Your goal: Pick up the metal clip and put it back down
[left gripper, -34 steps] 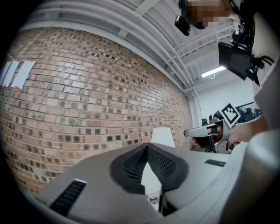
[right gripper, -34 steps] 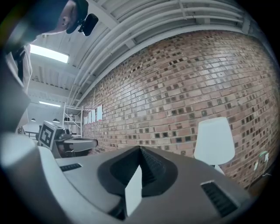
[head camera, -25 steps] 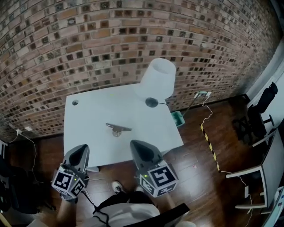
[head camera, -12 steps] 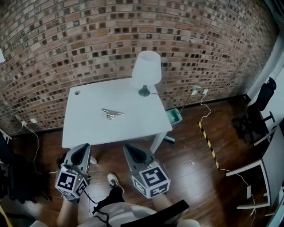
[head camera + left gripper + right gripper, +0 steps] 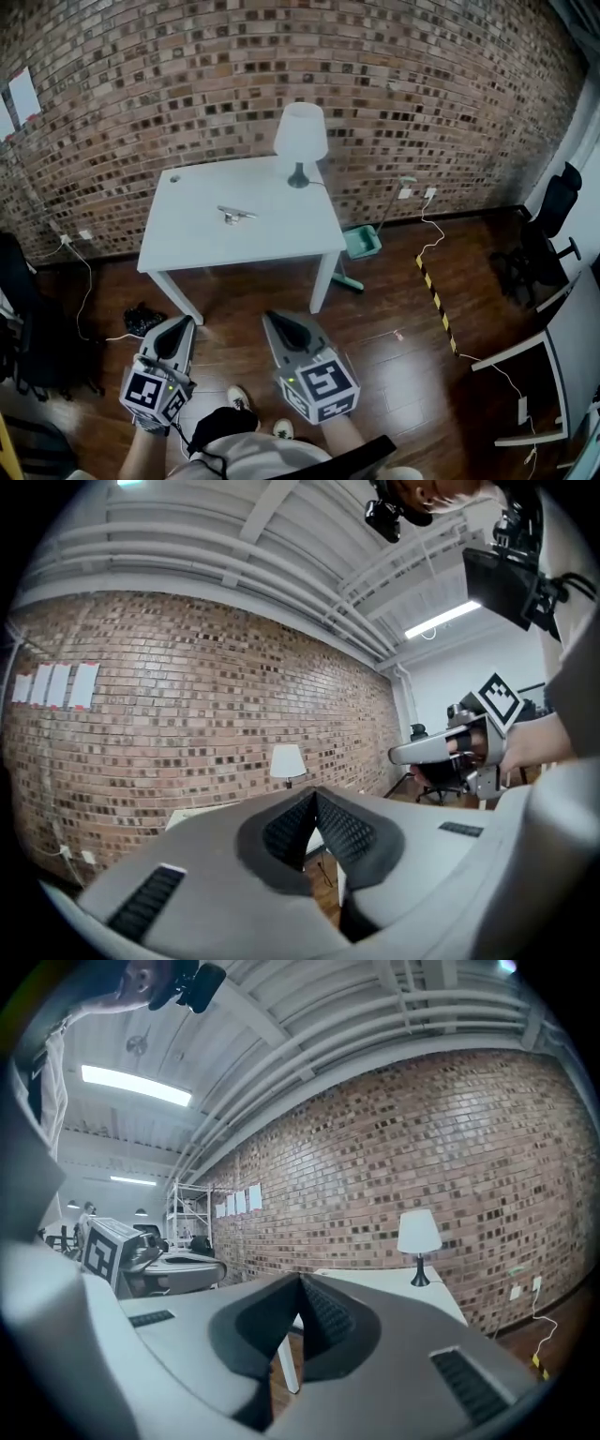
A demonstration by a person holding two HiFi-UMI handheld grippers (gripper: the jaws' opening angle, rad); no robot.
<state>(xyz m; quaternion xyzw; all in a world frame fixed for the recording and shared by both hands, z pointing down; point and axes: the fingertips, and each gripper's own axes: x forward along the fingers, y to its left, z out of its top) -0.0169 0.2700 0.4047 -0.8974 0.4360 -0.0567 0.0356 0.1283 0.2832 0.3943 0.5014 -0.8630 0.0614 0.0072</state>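
Note:
The metal clip (image 5: 236, 216) lies on the white table (image 5: 272, 246) near its middle, far ahead of me against the brick wall. My left gripper (image 5: 178, 327) and right gripper (image 5: 274, 322) hang low over the wooden floor, well short of the table and side by side. Each has its jaws shut with nothing between them. In the left gripper view the left gripper (image 5: 314, 797) points at the wall, with the other gripper at the right. The right gripper (image 5: 300, 1283) points toward the table (image 5: 412, 1296).
A white lamp (image 5: 300, 139) stands at the table's back edge. A teal bin (image 5: 361, 242) sits on the floor to the table's right, with a yellow-black floor strip (image 5: 434, 292) further right. Black chairs (image 5: 548, 234) stand at the right; dark items and cables lie left.
The view has drawn back from the table, which now looks smaller and farther, with its legs showing. Both grippers stay shut and low in front of me.

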